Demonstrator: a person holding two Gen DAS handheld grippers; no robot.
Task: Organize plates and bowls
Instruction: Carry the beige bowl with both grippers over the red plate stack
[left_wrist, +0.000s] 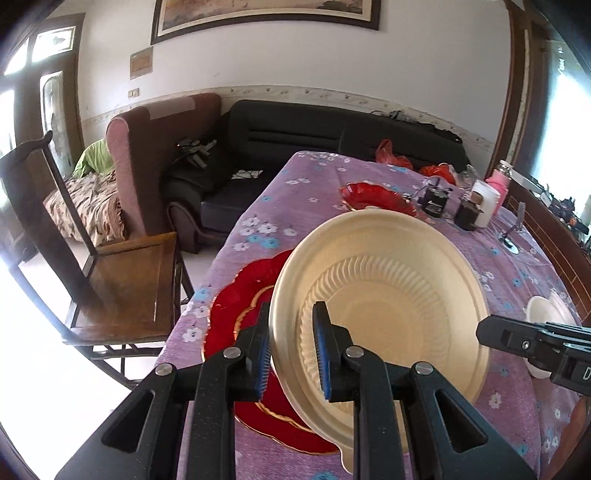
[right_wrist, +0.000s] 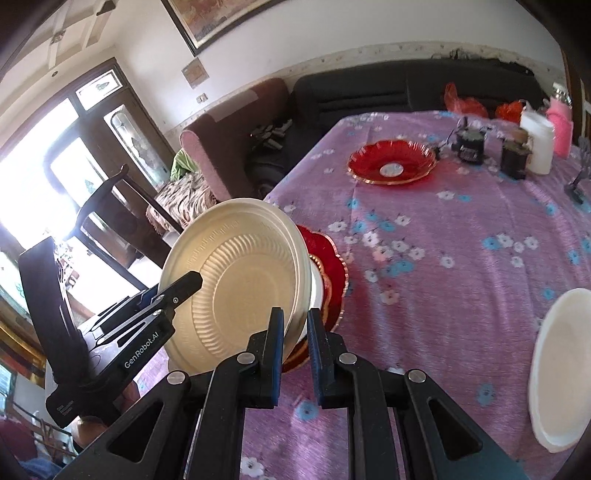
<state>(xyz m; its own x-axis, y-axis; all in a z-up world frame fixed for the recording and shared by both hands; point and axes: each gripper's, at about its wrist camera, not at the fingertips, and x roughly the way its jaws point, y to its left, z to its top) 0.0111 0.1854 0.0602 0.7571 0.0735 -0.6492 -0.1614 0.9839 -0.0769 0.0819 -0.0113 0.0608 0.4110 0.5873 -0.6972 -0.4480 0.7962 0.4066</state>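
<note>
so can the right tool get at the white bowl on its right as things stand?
Probably not yet: the right tool straddles the rim of the cream plate, which the left tool also holds. Otherwise the cloth toward the white bowl lies bare.

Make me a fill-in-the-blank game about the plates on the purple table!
1. The left gripper has its fingers around the rim of the ______-colored plate.
2. The big flower-shaped plate below that plate is ______.
3. The tablecloth is purple with a pattern of ______.
4. The right gripper is ______, holding nothing.

Missing words: cream; red; flowers; open
</note>
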